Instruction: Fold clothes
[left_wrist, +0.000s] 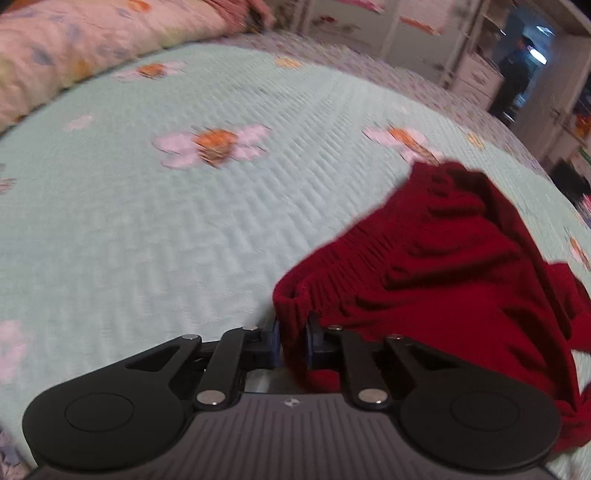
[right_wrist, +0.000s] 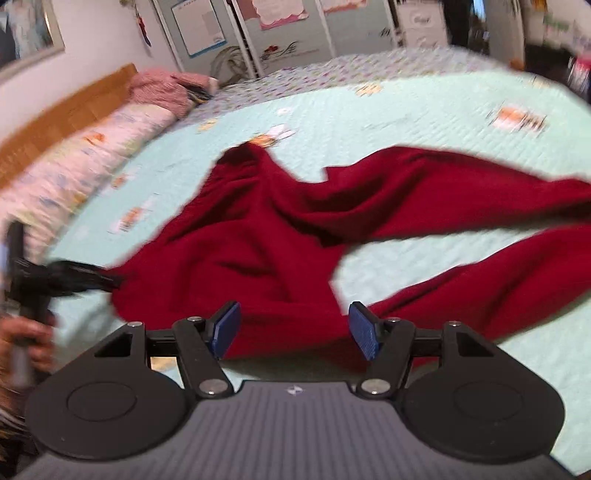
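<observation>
Bed covered by a pale green quilted spread with a flower print. Dark red knit garment lies crumpled on it, sleeves spread out. Floral bolster along the far edge; pink bundle at its end.

Motion blur smears both my views. The red garment runs off the right edge of my right wrist view, its end unseen. In my left view the cloth hides the left gripper's fingers where they pinch it. A hand at the frame's left is cut off and indistinct.
</observation>
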